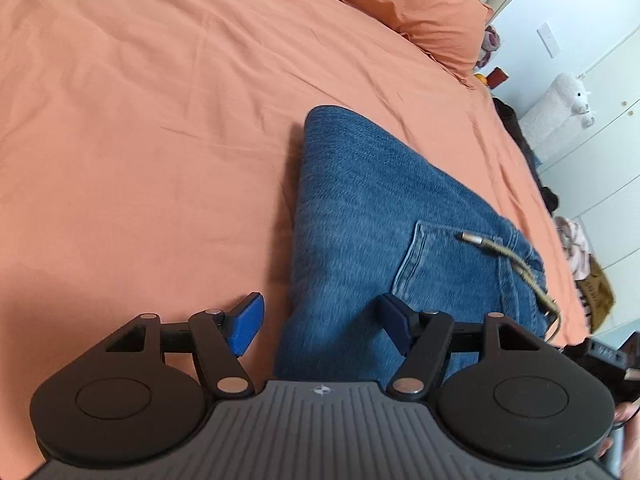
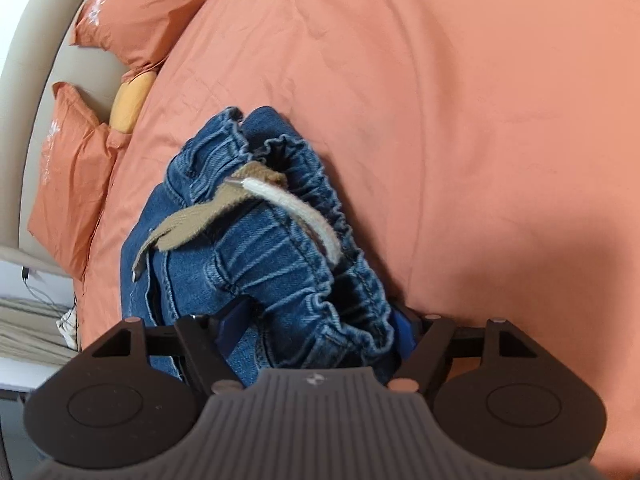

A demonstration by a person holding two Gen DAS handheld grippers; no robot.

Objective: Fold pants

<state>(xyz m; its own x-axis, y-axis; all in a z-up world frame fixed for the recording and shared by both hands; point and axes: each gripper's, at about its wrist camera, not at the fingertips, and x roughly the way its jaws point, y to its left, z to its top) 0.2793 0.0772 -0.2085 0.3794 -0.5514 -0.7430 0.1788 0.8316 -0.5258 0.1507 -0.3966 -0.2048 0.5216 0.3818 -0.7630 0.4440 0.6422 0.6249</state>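
The right gripper (image 2: 316, 332) sits at the near end of the jeans (image 2: 256, 248), its blue fingers (image 2: 402, 326) on either side of the bunched elastic waistband (image 2: 312, 216); the denim fills the gap between them, so they look closed on the waistband, though the contact itself is hidden under gathered cloth. The left gripper (image 1: 320, 320) hangs spread wide over the near part of the same jeans (image 1: 360, 208), holding nothing: one finger (image 1: 246, 326) is above the bedspread (image 1: 140, 120) just beside the denim's edge, the other above the fabric near the back pocket (image 1: 436, 264).

The jeans lie on the orange bedspread as a folded bundle, legs doubled over, with the fold rounded at the end farthest from the left gripper. A drawstring (image 2: 296, 208) with a metal tip trails across the waistband and pocket.

As I judge it, the step in hand is carrying the waistband end over to finish the fold. To do it well, the right gripper should keep both layers of waistband pinched and move low and level so the bundle does not splay. The left gripper should press or pinch the near denim edge as an anchor, and the loose drawstring wants tucking inside the fold.

Beyond the jeans lie the pillows (image 2: 132, 12) at the head of the bed
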